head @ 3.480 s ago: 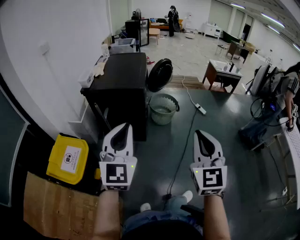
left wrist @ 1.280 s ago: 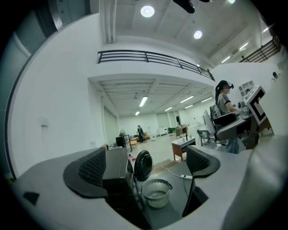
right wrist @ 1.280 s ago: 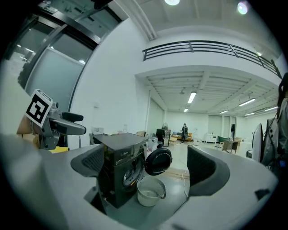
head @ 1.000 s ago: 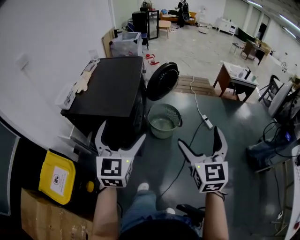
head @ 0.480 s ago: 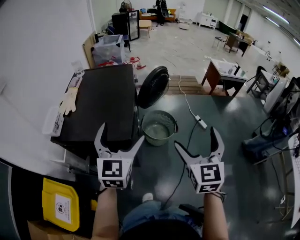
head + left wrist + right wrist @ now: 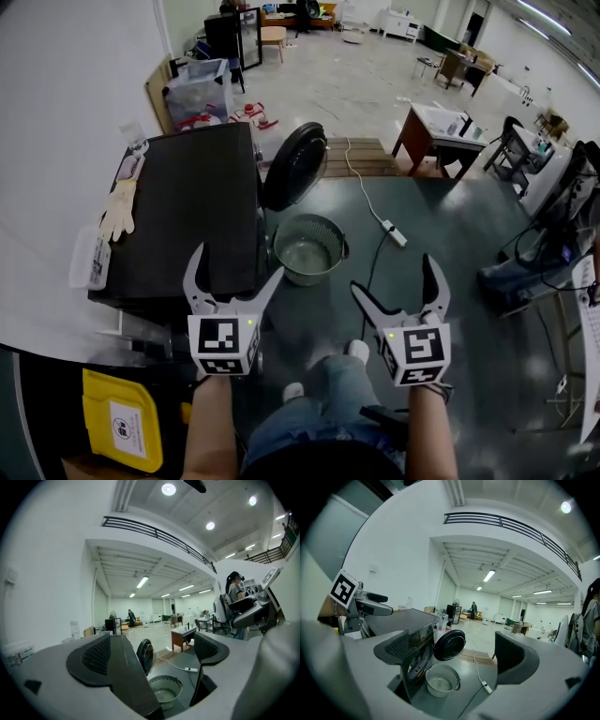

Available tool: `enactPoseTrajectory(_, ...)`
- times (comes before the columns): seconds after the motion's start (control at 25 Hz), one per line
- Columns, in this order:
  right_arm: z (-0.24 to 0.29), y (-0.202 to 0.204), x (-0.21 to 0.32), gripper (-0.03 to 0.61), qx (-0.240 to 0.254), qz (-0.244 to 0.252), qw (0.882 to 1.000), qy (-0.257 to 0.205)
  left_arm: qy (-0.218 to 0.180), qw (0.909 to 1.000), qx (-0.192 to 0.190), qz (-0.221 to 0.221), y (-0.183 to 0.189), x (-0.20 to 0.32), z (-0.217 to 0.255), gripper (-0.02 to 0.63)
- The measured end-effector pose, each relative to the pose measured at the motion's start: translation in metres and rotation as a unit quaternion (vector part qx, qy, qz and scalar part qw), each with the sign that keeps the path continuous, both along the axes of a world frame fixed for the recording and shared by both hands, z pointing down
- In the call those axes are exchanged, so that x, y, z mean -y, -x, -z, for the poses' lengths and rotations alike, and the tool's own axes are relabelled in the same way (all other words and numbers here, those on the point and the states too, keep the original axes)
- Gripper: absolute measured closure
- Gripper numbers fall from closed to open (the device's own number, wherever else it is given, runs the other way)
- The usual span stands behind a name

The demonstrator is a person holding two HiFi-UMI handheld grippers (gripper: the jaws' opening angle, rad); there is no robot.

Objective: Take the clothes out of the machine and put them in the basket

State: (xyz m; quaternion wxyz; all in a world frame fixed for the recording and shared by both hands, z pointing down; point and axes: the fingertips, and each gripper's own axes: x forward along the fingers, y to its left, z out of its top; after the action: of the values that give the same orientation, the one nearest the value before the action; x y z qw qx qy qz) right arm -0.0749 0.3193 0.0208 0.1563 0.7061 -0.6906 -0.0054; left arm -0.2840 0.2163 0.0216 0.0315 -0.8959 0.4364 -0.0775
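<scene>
Since earlier, you have neared the machine (image 6: 187,206); left gripper (image 6: 234,269) and right gripper (image 6: 394,277) gape empty. Reaching in may strike the door (image 6: 293,166).

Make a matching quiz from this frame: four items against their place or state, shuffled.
Things:
1. machine door
2. basket
3. power strip
4. glove

Place or state:
A. lying on top of the machine
B. swung open
C. on the floor, right by the machine's front
D. on the floor, to the basket's right

Pairs: 1-B, 2-C, 3-D, 4-A
</scene>
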Motion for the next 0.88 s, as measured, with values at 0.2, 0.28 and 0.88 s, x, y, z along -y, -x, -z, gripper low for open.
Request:
enactPoseTrajectory(0.2, -0.005, -0.018, 0.023, 0.02, 0.006, 0.006, 1.0, -0.001, -0.001, 0.9999, 0.01, 0.001, -0.018, 0.015, -0.006, 0.057)
enactPoseTrajectory(0.28, -0.005, -0.026, 0.037, 0.02, 0.008, 0.018, 1.0, -0.006, -0.003, 0.9999, 0.012, 0.011, -0.025, 0.024, -0.008, 0.057)
enactPoseTrajectory(0.88, -0.008, -0.163, 0.184, 0.02, 0.014, 0.119, 0.993, -0.004, -0.002, 0.9921, 0.003, 0.126, -0.136, 0.122, 0.001, 0.057)
